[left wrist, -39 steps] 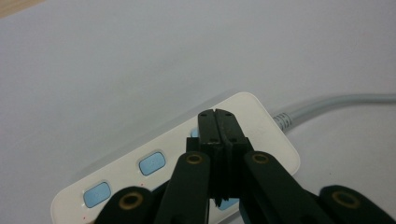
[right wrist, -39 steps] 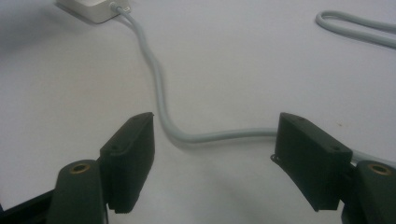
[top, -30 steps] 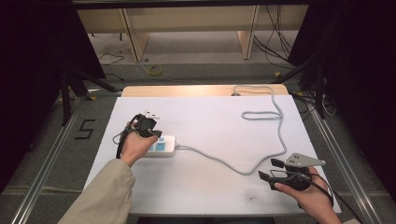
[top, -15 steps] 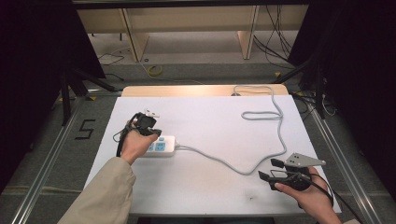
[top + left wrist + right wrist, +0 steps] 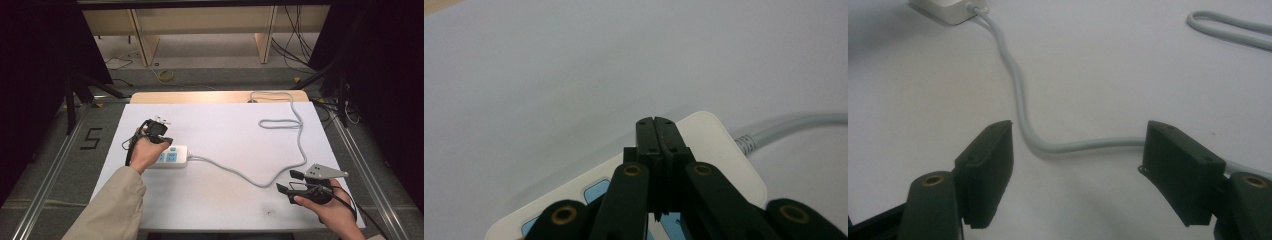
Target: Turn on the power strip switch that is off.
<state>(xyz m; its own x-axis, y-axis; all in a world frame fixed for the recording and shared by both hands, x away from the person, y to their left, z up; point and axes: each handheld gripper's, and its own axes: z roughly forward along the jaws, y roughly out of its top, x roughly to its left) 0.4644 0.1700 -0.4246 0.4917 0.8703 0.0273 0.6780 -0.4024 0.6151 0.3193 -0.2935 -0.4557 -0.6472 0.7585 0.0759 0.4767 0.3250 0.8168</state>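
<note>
A white power strip (image 5: 172, 156) with blue switches lies on the left half of the white table (image 5: 225, 130). My left gripper (image 5: 162, 141) is shut with nothing between its jaws, and its tips hang just over the strip's cable end (image 5: 719, 145); contact cannot be told. The closed left gripper (image 5: 658, 125) hides part of the strip. A grey cable (image 5: 240, 175) leaves the strip, curves right and loops toward the table's back edge. Near the front right, my right gripper (image 5: 286, 181) stands open just short of the cable. Between and ahead of the right gripper (image 5: 1080, 135), the cable (image 5: 1018, 85) lies on the table.
The cable's far loop (image 5: 280, 122) lies at the back right of the table. A wooden edge (image 5: 200, 97) borders the back, with shelving legs and floor cables beyond. A "5" mark (image 5: 91, 138) is on the floor at the left.
</note>
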